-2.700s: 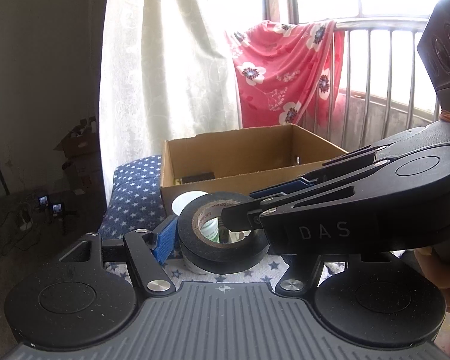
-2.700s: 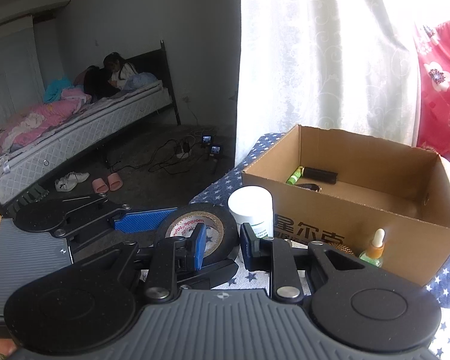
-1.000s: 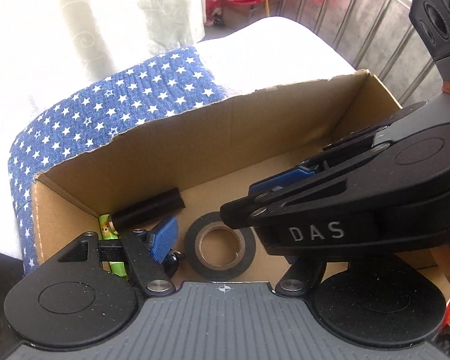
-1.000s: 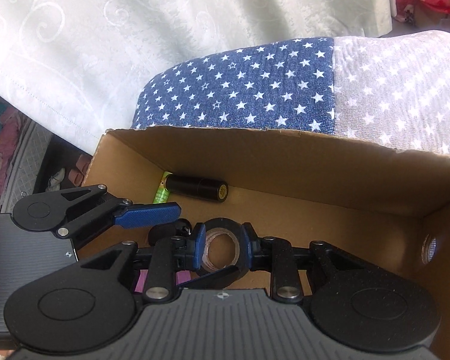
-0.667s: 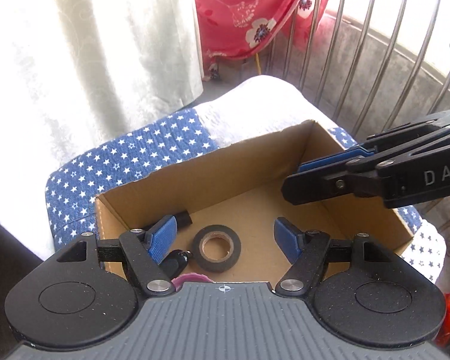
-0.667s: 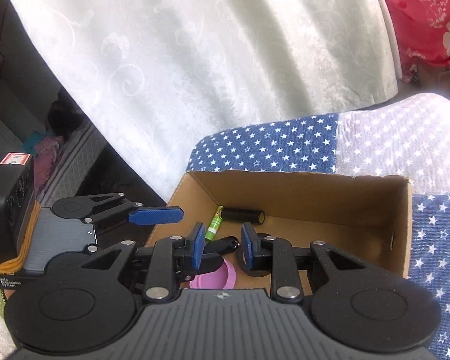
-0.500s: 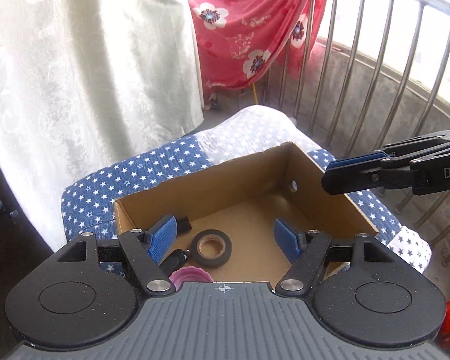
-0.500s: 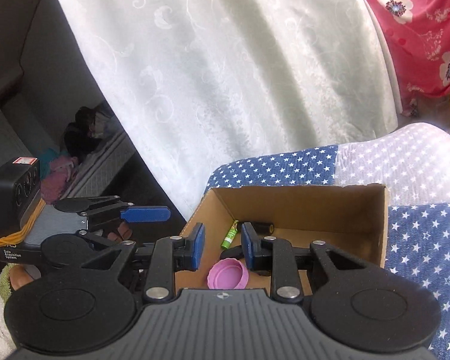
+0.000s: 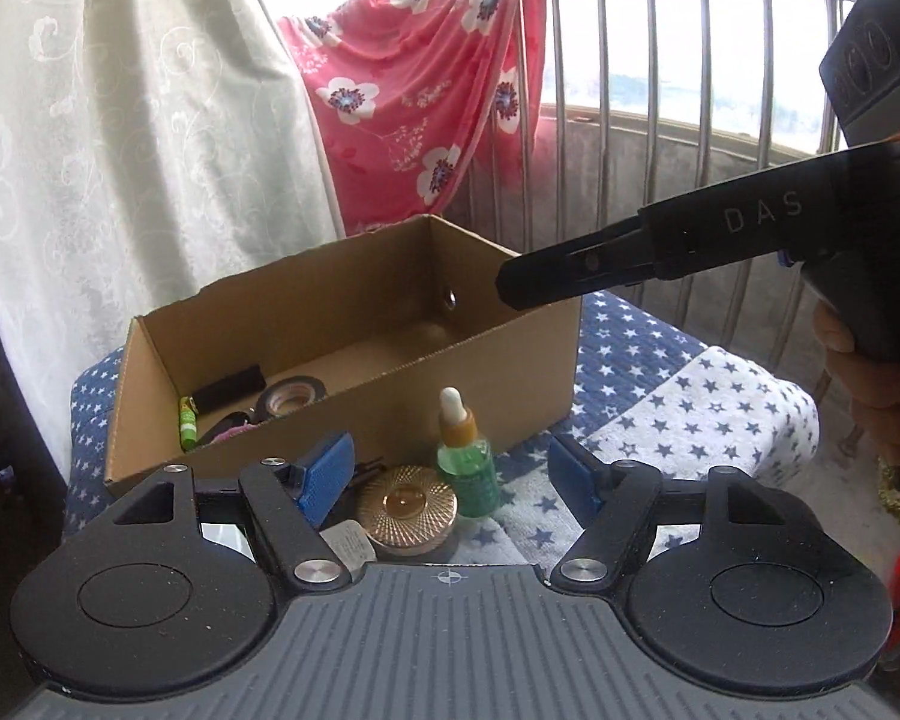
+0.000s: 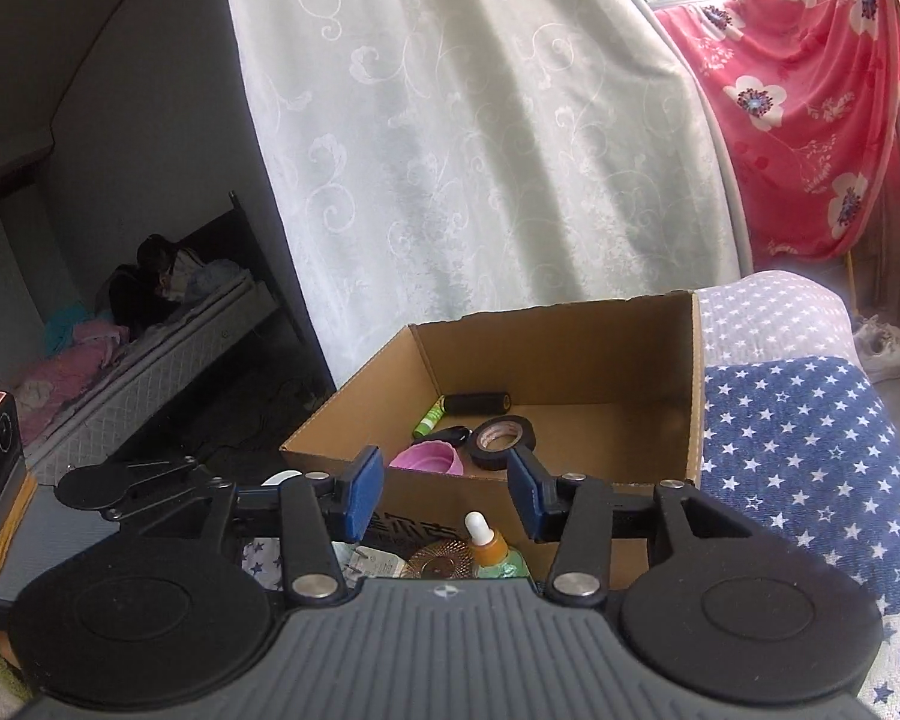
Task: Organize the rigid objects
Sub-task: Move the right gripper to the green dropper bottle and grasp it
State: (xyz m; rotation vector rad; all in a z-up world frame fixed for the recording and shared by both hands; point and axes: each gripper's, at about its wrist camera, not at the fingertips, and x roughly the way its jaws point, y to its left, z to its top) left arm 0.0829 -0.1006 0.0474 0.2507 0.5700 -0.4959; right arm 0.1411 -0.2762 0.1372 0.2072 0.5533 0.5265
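Observation:
A black tape roll [image 10: 504, 435] lies inside the open cardboard box [image 10: 570, 360], beside a pink lid [image 10: 429, 459], a black cylinder [image 10: 474, 402] and a green tube [image 10: 429, 420]. In front of the box stand a green dropper bottle [image 9: 465, 462] and a gold round compact [image 9: 405, 507]. My right gripper [image 10: 444, 498] hovers before the box's near wall, its jaws opening with nothing between them. My left gripper [image 9: 450, 474] is open just above the dropper bottle and compact, touching neither.
The box rests on a blue and white starred cloth [image 10: 810, 450]. A white curtain [image 9: 120, 150] hangs behind, with a red floral cloth [image 9: 414, 90] on a metal railing [image 9: 720, 60]. A bed [image 10: 150, 348] with a person lies far left. A hand [image 9: 870, 384] holds the right gripper.
The right gripper let go of the tape roll in the box and its jaws widened. Both grippers drew back out of the box to its near side.

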